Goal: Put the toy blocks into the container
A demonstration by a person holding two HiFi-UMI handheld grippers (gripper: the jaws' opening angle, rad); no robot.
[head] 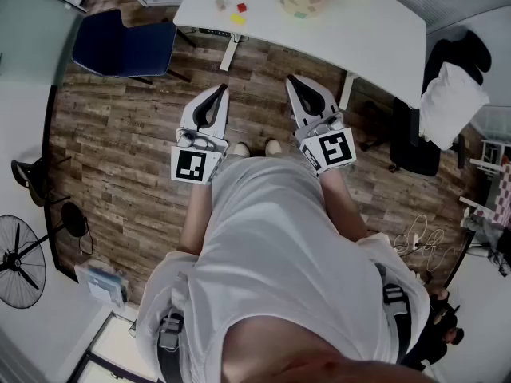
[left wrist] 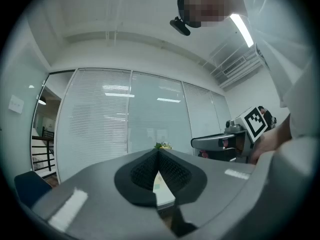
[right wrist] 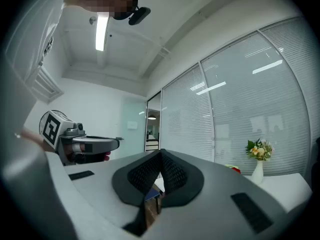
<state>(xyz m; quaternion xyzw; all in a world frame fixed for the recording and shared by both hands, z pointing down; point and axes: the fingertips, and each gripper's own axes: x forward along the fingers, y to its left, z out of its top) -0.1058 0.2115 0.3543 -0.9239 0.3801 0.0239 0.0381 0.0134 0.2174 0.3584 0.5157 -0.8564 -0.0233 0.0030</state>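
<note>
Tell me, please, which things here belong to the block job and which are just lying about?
Job: container; loose toy blocks on the white table; left gripper and right gripper, jaws shut, empty.
Lying about: blue chair; floor fan; flower vase.

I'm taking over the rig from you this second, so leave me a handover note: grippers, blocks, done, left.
Left gripper: fingers shut, empty, held short of the table.
Right gripper: likewise shut and empty.
Container: on the table, some coloured pieces already inside.
Left: at least three loose blocks lie on the table to the container's left; step up and drop them in.
</note>
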